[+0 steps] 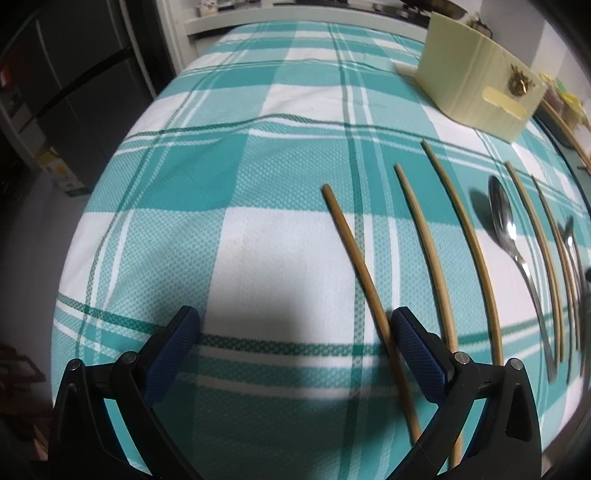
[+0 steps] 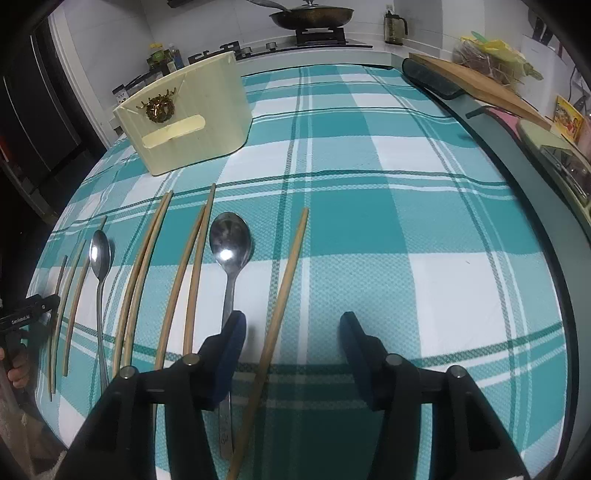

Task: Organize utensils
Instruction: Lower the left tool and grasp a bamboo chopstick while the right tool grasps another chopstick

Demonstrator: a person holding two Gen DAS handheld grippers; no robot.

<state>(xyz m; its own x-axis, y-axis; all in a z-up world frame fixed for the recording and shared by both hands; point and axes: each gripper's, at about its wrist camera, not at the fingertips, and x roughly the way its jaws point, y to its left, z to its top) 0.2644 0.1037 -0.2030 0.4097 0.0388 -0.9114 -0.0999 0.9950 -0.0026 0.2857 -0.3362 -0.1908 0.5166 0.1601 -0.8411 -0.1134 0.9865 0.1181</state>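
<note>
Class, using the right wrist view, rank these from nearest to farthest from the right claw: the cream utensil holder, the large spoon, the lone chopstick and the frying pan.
1. Lone chopstick: lies between the fingers of the right claw.
2. Large spoon: just left, its handle passing under the left finger.
3. Cream utensil holder: far left on the tablecloth.
4. Frying pan: on the stove beyond the table.

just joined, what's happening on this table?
A person with a claw in each hand is sorting utensils laid in a row on a teal plaid tablecloth: wooden chopsticks and two metal spoons, with a cream holder box behind them. The right claw hangs open over the rightmost chopstick, which lies between its fingers with neither pad pressing it. The left claw is open above the leftmost chopstick at the other end. Nothing is lifted yet.
</note>
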